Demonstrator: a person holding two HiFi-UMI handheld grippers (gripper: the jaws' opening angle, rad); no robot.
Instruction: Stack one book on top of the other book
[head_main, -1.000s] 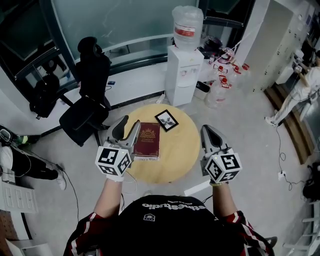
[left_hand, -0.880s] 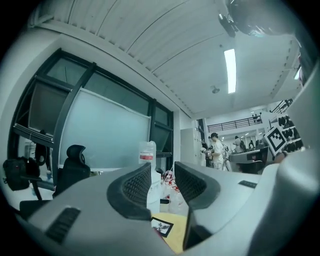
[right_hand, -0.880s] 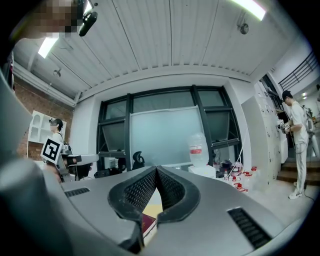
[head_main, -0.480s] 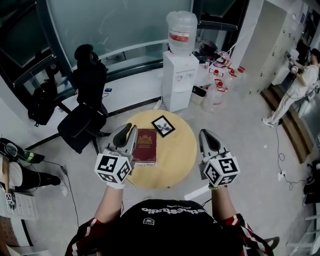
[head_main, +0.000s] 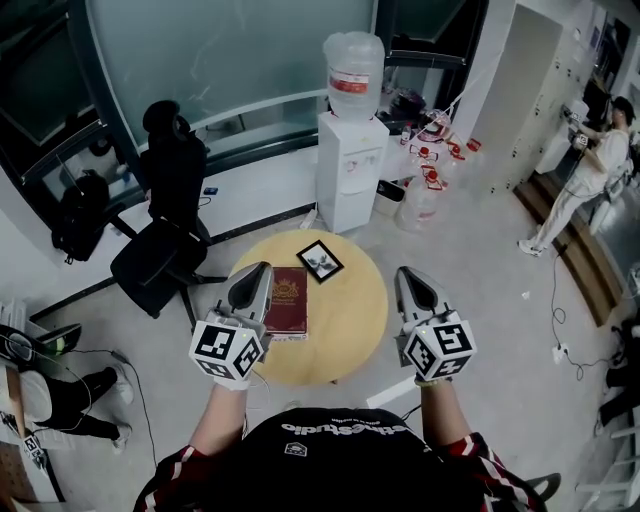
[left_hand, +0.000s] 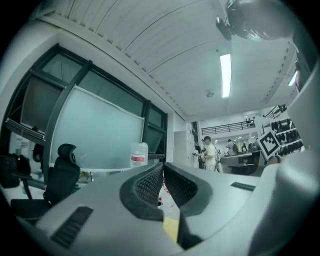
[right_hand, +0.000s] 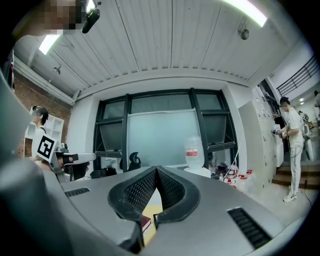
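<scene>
A dark red book (head_main: 288, 300) lies flat on the left half of the round yellow table (head_main: 350, 315). A small black-bordered book or frame (head_main: 320, 261) lies apart from it at the table's far edge. My left gripper (head_main: 257, 272) hovers over the red book's left edge, held clear of it, shut with nothing between its jaws; in the left gripper view (left_hand: 162, 167) the pads meet. My right gripper (head_main: 408, 273) hangs at the table's right rim, also shut and empty (right_hand: 156, 170). A corner of the red book (right_hand: 145, 221) shows below the right jaws.
A white water dispenser (head_main: 350, 150) stands beyond the table, with red-capped bottles (head_main: 430, 170) beside it. A black office chair (head_main: 165, 235) is at the far left. A person (head_main: 580, 170) stands far to the right. Cables trail on the floor.
My left gripper's jaws have gone from open beside the red book to shut and empty. The table looks smaller and farther away. The right gripper has kept still.
</scene>
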